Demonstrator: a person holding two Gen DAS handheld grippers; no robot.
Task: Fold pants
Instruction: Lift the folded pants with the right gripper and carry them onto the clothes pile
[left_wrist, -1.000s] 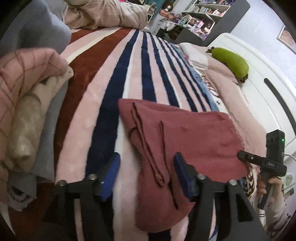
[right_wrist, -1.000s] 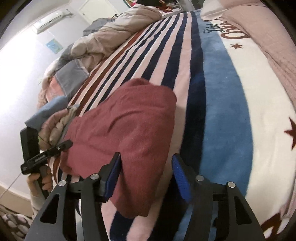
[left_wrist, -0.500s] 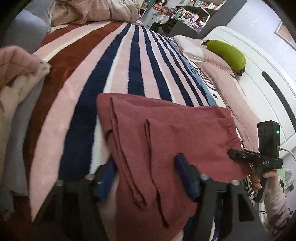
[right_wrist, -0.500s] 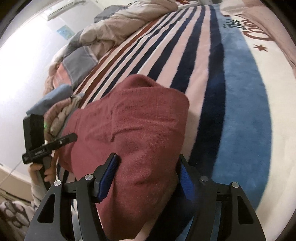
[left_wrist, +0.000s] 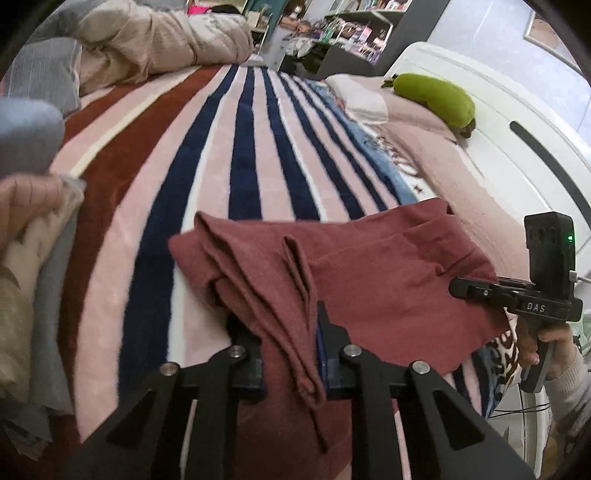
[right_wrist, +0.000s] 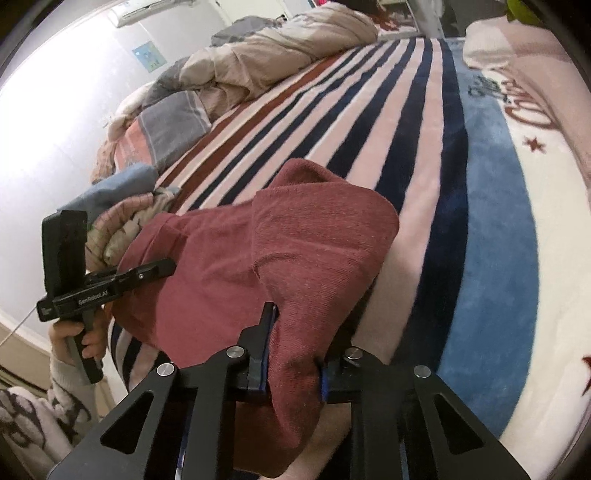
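Dark red pants (left_wrist: 369, 280) lie partly folded on the striped blanket at the near edge of the bed; they also show in the right wrist view (right_wrist: 229, 266). My left gripper (left_wrist: 288, 350) is shut on a bunched fold at the pants' left end. My right gripper (right_wrist: 293, 354) is shut on the pants' right end, and the cloth there lifts in a hump. Each gripper shows in the other's view: the right one (left_wrist: 476, 290) at the pants' far end, the left one (right_wrist: 155, 269) at the left edge.
A striped blanket (left_wrist: 236, 147) covers the bed. A pile of folded clothes (left_wrist: 26, 240) sits at the left. A crumpled duvet (left_wrist: 162, 37) lies at the far end. A green plush (left_wrist: 436, 99) rests by the white headboard (left_wrist: 517, 147). Shelves stand beyond.
Both grippers moved forward onto the pants and closed on the cloth, one at each end. The right end of the pants has risen off the blanket.
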